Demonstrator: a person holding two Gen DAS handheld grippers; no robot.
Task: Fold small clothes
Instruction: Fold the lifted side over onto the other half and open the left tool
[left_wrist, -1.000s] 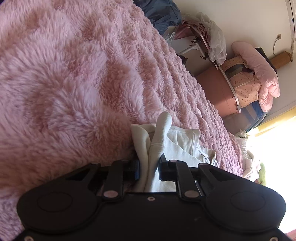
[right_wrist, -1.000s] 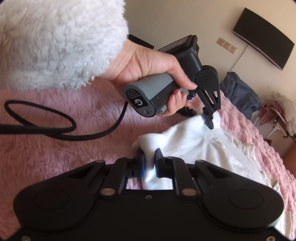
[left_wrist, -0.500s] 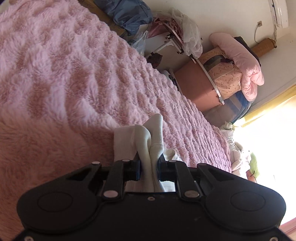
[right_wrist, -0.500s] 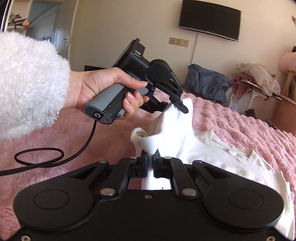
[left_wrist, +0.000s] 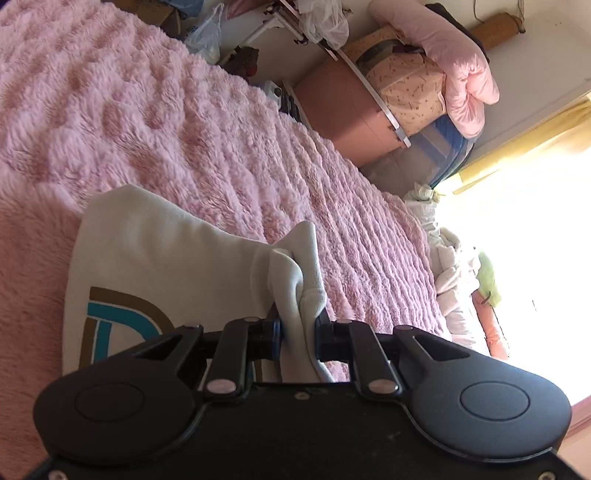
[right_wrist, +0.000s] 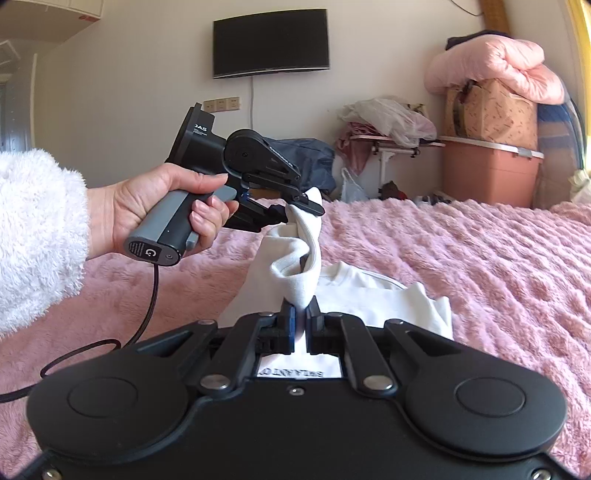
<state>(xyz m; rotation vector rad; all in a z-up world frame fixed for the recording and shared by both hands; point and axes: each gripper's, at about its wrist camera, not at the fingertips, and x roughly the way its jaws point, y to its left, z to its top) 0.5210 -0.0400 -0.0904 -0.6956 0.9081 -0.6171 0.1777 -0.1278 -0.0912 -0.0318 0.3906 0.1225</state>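
Observation:
A small white shirt (right_wrist: 369, 299) with a brown and teal print (left_wrist: 122, 321) lies on the pink fluffy bed cover (left_wrist: 184, 129). My left gripper (left_wrist: 297, 328) is shut on a bunched edge of the shirt and holds it above the bed; it also shows in the right wrist view (right_wrist: 299, 208), held by a hand. My right gripper (right_wrist: 300, 325) is shut on another edge of the same shirt (right_wrist: 295, 277). The cloth between the two grippers hangs lifted and folded over the rest of the shirt.
A pink storage box (right_wrist: 487, 173) with stacked bedding stands past the bed's far side. A small rack with clothes and bags (right_wrist: 384, 129) stands by the wall under a dark screen (right_wrist: 269, 42). A black cable (right_wrist: 110, 343) trails over the bed at the left.
Both grippers have lifted the held edge of the shirt higher and carried it over the shirt. The printed side of the cloth has come into the left wrist view.

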